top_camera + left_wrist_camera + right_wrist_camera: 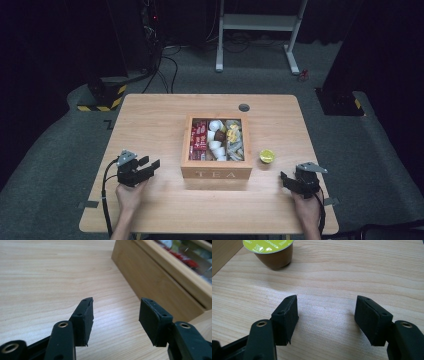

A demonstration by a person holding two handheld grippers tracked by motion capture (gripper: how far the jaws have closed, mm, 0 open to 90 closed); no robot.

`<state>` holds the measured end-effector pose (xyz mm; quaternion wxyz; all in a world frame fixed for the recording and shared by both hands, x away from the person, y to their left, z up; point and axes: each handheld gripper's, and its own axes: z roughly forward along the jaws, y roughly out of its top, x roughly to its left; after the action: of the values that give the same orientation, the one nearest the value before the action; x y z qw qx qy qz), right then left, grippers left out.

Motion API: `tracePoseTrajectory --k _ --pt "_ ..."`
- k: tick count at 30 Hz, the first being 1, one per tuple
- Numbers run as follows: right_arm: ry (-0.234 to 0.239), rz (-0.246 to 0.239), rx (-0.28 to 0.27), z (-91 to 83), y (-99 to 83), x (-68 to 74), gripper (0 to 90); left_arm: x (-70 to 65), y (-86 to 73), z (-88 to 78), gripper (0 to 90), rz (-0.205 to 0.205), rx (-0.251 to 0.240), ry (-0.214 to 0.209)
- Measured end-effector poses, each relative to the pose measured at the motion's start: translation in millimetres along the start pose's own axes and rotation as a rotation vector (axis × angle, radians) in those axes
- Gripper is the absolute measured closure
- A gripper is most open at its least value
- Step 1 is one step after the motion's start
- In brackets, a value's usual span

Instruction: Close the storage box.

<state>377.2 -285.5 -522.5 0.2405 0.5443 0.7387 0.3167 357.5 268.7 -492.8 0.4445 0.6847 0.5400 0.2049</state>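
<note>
Resting open tongs [325, 315], capsule [270, 251] nearby

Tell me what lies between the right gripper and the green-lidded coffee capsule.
Nothing: between the right gripper and the green-lidded brown coffee capsule lies bare light wooden table, as the right gripper view shows. Its jaws stand open and empty.

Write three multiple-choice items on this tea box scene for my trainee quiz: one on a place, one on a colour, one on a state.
1. Where is the coffee capsule?
A. inside the box
B. on the table right of the tea box
C. in a hand-held gripper

2. What colour is the capsule's lid?
A. red
B. blue
C. yellow-green

3. How is the right hand-held gripper?
A. open and empty
B. shut on the capsule
C. shut on a sachet

Answers: 1 B, it stands on bare wood beside the box; 2 C, the right gripper view shows a lime foil top; 3 A, only table shows between its jaws.
</note>
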Motion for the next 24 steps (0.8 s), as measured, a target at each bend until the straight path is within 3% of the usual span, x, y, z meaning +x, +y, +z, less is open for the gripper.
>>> tracePoseTrajectory --k 18,24 --pt "0.0 0.0 0.0 0.0 0.0 0.0 35.3 -0.1 -19.3 20.3 41.9 0.062 0.069 0.09" --pt "0.0 0.0 0.0 0.0 0.0 0.0 35.3 1.1 -22.1 22.3 41.6 0.061 0.068 0.108"
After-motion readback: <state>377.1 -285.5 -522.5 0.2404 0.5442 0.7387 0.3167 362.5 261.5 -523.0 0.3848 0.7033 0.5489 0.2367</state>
